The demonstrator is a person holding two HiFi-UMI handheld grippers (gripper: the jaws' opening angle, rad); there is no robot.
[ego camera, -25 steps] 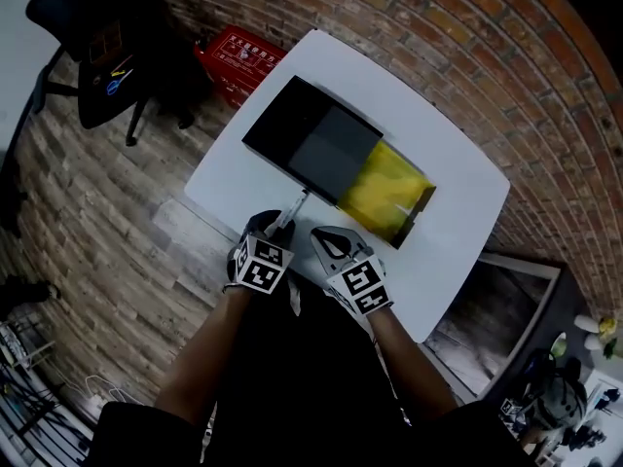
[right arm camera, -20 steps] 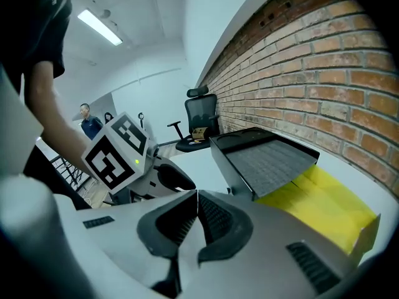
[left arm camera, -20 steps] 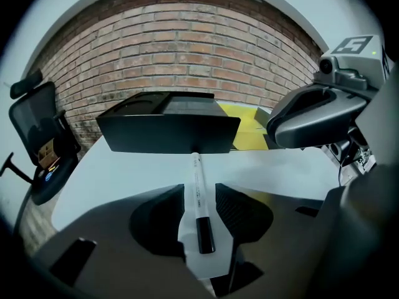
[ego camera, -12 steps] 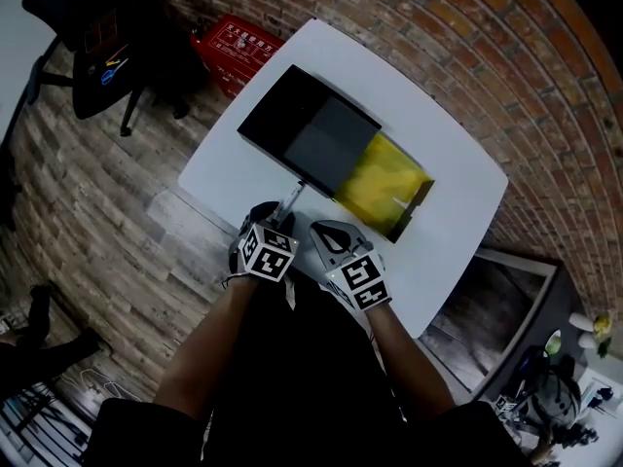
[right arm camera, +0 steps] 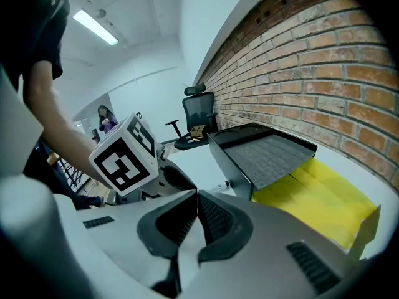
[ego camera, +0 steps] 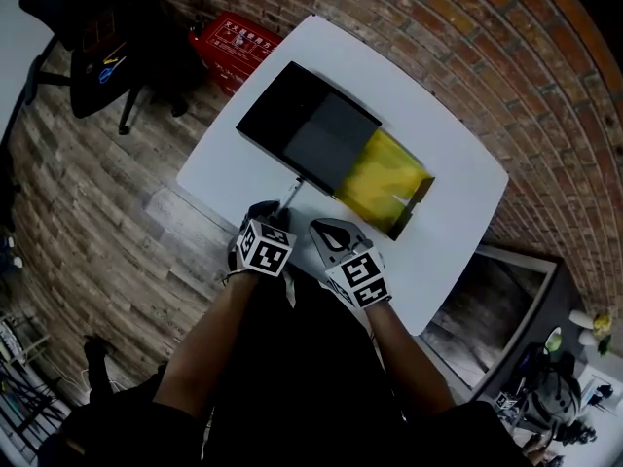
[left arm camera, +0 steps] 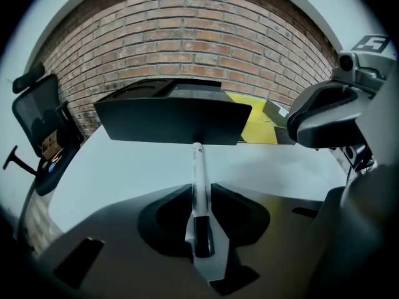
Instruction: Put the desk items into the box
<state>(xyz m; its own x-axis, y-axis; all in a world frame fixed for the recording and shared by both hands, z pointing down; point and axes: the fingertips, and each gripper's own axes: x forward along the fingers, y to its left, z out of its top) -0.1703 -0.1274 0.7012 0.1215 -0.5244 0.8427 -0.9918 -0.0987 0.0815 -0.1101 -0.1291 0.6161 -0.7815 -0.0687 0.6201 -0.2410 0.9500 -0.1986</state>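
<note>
Left gripper view: the left gripper (left arm camera: pixel 201 198) is closing on the pen (left arm camera: pixel 197 167), whose tip is just beside the black box (left arm camera: pixel 171 120). The right gripper (right arm camera: pixel 194 220) is clenched and empty. Pick-up step, I'd say; next, lift it over the wall.

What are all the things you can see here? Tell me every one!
white table: one, white, beside the brick wall
black open box: one, black with a grey bottom, on the table
yellow open box: one, yellow, on the table against the black open box
white pen: one, white with a black end, tip reaching the black open box
red box: one, red, on the floor by the wall
black office chair: one, black, on the floor
brick wall: one, red-brown, behind the table
wooden floor: one, brown-grey, around the table
left gripper: one, grey and black, jaws closing on the white pen between them
right gripper: one, grey and black, jaws together, holding nothing
</note>
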